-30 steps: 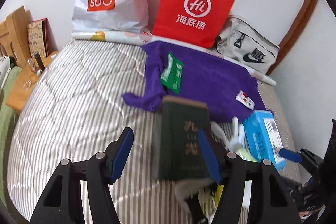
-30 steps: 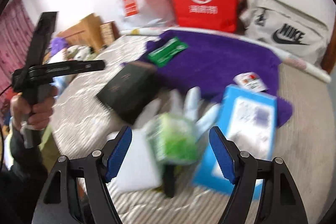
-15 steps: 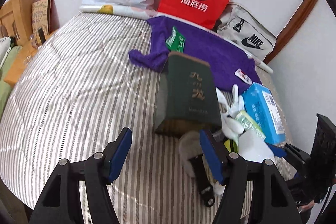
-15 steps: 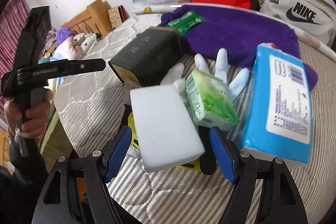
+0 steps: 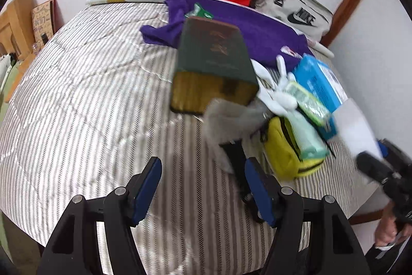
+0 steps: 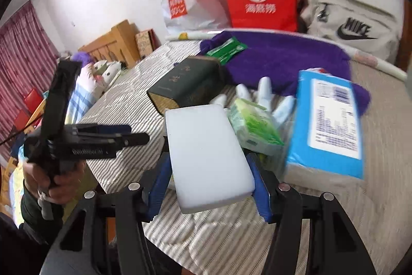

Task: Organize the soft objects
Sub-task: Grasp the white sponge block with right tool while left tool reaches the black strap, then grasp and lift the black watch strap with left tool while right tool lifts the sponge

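Sponge (image 6: 208,153) between right gripper (image 6: 209,184) pads, jaws closing, at bed (image 5: 77,94) edge. Left gripper (image 5: 202,187) apart, empty. Glove (image 6: 262,94), tissues (image 6: 327,123), purple towel (image 6: 283,56) unsorted — barely started.

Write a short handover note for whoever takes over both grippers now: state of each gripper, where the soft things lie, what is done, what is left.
Right gripper: jaws closing around the white sponge; pads at its sides, firm grip not confirmed.
Left gripper: open, empty, above the striped bed.
Pile near the bed edge: white glove, green tissue pack, blue tissue pack, yellow pouch, dark box. Purple towel lies behind.
Done: nothing visibly sorted.
Left: secure the sponge, then sort the rest.
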`<action>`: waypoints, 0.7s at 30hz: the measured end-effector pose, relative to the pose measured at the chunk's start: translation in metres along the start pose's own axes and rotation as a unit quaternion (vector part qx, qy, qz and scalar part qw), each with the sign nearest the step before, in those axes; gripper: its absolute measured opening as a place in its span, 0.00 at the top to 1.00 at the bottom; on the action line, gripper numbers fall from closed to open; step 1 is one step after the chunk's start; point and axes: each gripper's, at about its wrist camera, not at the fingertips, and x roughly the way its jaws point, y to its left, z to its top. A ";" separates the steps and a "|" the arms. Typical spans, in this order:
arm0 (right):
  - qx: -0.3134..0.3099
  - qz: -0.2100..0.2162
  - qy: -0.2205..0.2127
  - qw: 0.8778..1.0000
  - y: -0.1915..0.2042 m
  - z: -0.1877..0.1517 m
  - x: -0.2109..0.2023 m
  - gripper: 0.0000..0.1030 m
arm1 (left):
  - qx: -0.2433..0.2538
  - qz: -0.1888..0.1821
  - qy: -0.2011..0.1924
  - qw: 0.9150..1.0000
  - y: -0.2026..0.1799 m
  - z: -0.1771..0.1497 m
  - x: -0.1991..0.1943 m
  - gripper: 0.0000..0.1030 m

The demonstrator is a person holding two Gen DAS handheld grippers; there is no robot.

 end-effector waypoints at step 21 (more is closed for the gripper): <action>0.068 -0.145 -0.023 0.987 -0.069 -0.079 -0.020 0.44 | 0.067 0.102 -0.006 0.993 -0.024 -0.019 0.020 0.21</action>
